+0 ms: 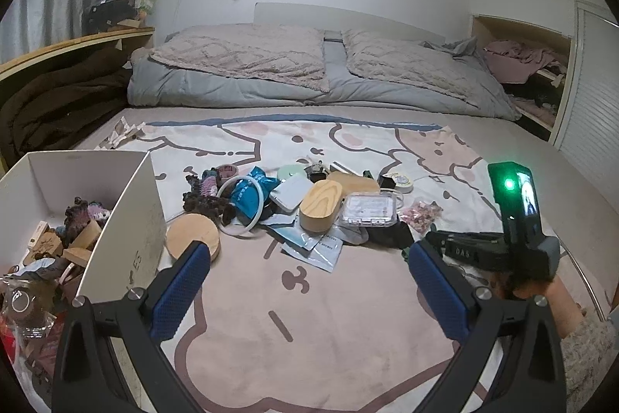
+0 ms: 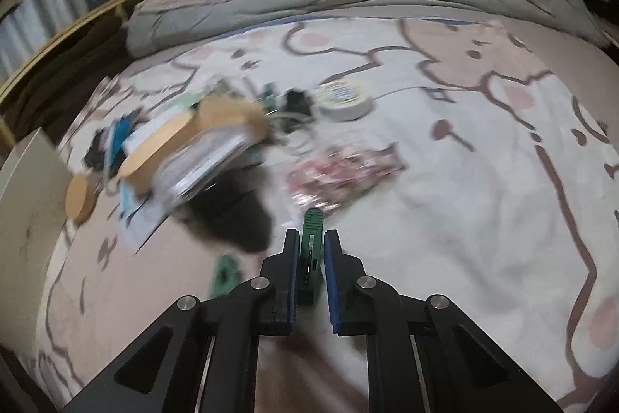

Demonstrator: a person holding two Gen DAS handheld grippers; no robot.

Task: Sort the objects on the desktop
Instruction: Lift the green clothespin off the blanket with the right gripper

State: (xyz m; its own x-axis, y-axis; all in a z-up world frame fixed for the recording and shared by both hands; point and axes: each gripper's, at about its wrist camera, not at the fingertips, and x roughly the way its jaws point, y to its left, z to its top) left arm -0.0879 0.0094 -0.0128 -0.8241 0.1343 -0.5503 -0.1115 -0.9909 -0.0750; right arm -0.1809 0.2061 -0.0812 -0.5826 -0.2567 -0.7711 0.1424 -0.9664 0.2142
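From the left wrist view, the left gripper [image 1: 309, 281] sits low in the frame with its jaws wide apart and nothing between them, over a cartoon-print blanket [image 1: 309, 316]. A white box [image 1: 116, 219] at the left edge holds assorted bits. A heap of objects [image 1: 294, 204] lies in the middle of the frame, an oval wooden box [image 1: 319, 206] among them.

From the right wrist view, blurred, the right gripper [image 2: 311, 250] at lower centre has its jaws clamped on a green clothes peg [image 2: 311, 239] standing upright between the pads. A second green peg [image 2: 224, 277] lies just left of it. A roll of tape [image 2: 344, 99] sits above centre.
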